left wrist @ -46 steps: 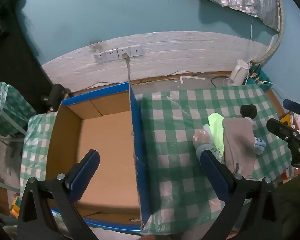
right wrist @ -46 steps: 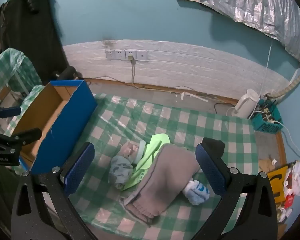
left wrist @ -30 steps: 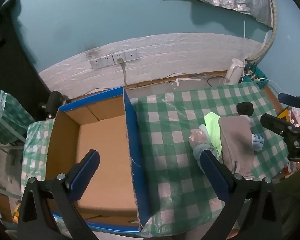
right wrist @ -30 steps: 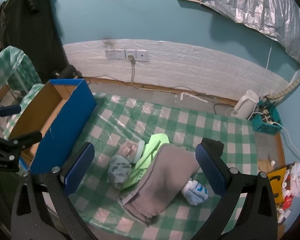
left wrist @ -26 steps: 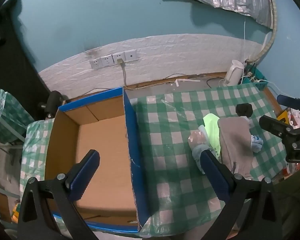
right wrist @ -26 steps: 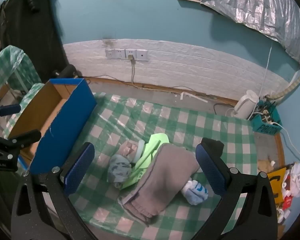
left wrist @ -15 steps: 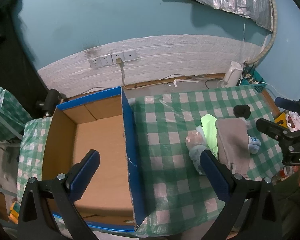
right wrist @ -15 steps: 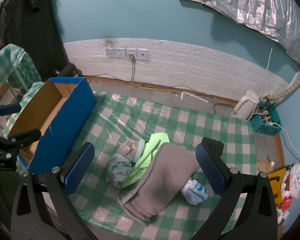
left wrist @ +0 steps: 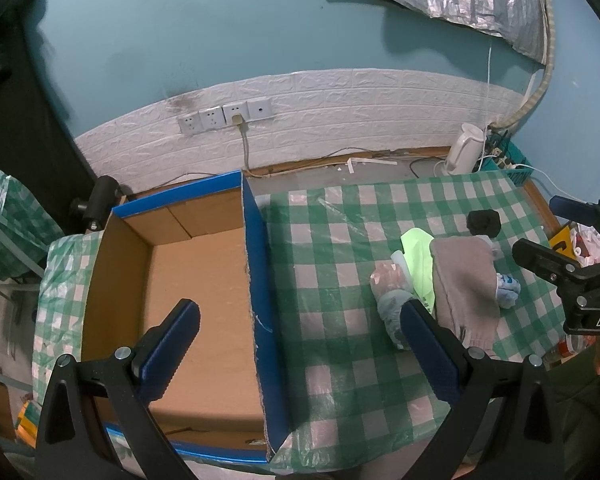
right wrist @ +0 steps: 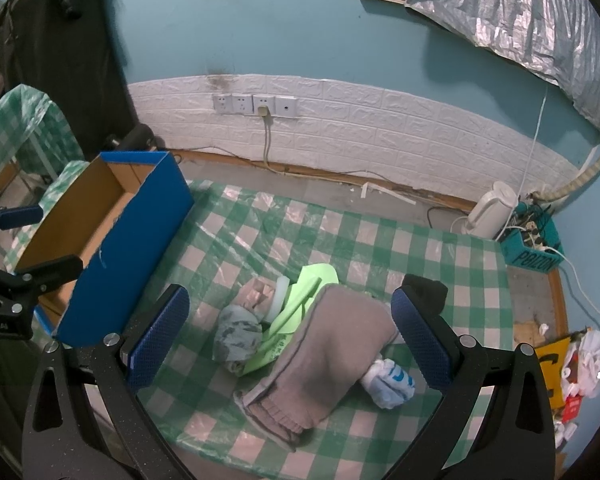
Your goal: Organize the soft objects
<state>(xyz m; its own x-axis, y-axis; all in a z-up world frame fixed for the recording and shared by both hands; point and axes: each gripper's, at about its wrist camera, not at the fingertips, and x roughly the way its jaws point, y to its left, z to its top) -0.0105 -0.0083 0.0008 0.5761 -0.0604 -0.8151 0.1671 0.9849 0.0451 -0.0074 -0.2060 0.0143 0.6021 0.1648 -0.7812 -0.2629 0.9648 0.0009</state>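
Left gripper (left wrist: 296,344), jaws spread and empty, hovers over the edge where the box (left wrist: 196,280) meets the table (left wrist: 340,360). Right gripper (right wrist: 290,332), likewise spread and empty, hangs above the pile of soft things on the checked cloth: a grey towel (right wrist: 328,356), a green cloth (right wrist: 300,304) beneath it, a grey-blue bundle (right wrist: 236,336) on its left, a white-blue sock (right wrist: 388,384) on its right, a black item (right wrist: 424,292) behind. The box holds nothing.
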